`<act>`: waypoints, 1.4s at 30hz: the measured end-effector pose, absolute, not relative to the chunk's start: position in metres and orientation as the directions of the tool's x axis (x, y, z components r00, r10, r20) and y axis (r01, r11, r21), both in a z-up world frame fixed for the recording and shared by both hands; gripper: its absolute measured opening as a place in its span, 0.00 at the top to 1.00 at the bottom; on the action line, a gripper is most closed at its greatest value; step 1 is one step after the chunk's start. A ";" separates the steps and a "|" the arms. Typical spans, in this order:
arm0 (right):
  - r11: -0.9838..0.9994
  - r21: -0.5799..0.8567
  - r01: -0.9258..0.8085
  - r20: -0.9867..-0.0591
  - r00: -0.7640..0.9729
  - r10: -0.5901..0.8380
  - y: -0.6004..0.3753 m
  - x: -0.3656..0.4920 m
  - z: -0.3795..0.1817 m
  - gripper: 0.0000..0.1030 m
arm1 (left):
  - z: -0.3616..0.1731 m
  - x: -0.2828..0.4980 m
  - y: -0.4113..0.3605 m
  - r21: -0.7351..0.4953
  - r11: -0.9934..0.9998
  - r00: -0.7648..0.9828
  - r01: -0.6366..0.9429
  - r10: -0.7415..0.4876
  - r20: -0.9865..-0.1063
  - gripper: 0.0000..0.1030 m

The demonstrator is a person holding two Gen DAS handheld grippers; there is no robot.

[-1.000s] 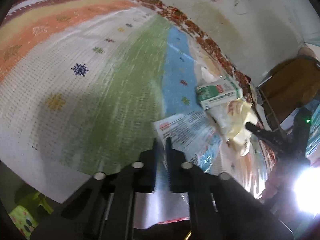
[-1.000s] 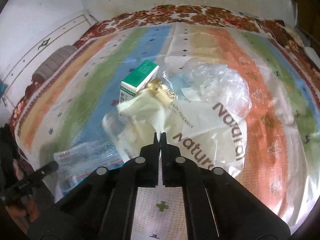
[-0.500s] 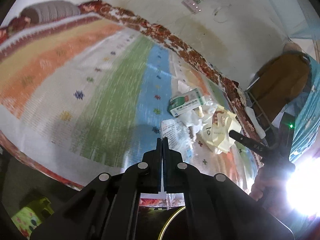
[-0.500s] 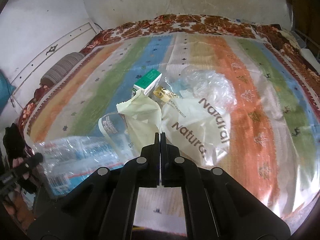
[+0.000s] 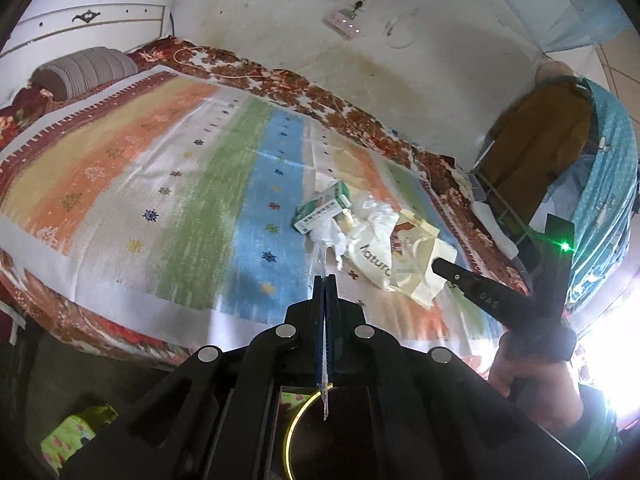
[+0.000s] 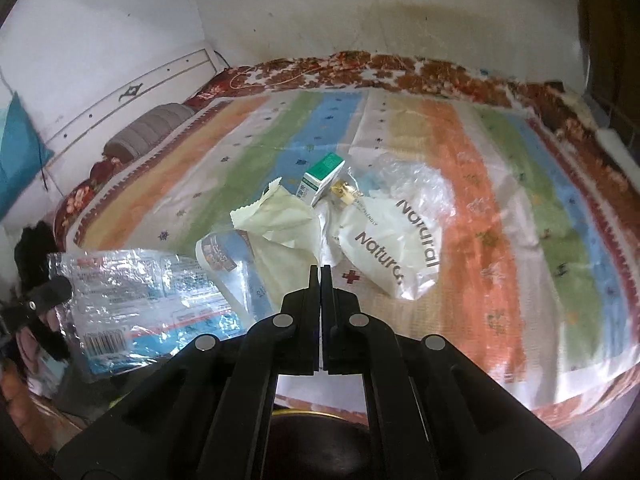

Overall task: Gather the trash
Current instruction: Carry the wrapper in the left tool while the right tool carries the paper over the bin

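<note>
On my left wrist feed, daylight blows out to pure white at four o'clock, and a green lamp [image 5: 565, 246] on the other rig flares near three. Both feeds bow hard toward the rims, with black vignette in the corners. The striped bedspread [image 5: 168, 184] looks bright but smeared by motion blur, worst around four o'clock on my right feed. The clear wrapper [image 6: 136, 300] at eight o'clock there glints with specular glare

left gripper [image 5: 325, 280]: black plastic, four round silver screws | right gripper [image 6: 321, 270]: black, four silver screws, white "DAS" mark, green light at 3 o'clock | hand [image 5: 532, 376]: black strap, green sleeve
</note>
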State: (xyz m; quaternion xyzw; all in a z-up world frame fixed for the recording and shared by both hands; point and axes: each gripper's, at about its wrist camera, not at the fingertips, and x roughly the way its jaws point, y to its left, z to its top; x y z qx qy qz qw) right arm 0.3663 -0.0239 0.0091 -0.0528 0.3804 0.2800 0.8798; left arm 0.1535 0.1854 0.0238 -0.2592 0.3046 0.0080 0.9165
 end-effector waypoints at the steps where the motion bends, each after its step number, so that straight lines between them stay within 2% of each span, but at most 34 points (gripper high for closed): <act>1: 0.836 0.124 -0.535 -0.697 0.553 0.457 -0.026 0.363 0.011 1.00 | 0.026 0.151 0.183 -0.471 0.865 0.815 -0.171 -0.144 -0.561 1.00; 22: 0.809 0.169 -0.564 -0.686 0.522 0.507 -0.078 0.304 0.027 1.00 | 0.053 0.096 0.107 -0.409 0.908 0.788 -0.089 -0.187 -0.586 1.00; 34: 0.818 0.154 -0.555 -0.730 0.494 0.473 -0.107 0.260 -0.005 1.00 | 0.020 0.068 0.067 -0.384 0.922 0.714 -0.045 -0.239 -0.658 1.00; 42: 0.836 0.161 -0.525 -0.781 0.451 0.433 -0.124 0.234 -0.038 1.00 | -0.012 0.066 0.060 -0.408 0.911 0.664 -0.050 -0.275 -0.695 1.00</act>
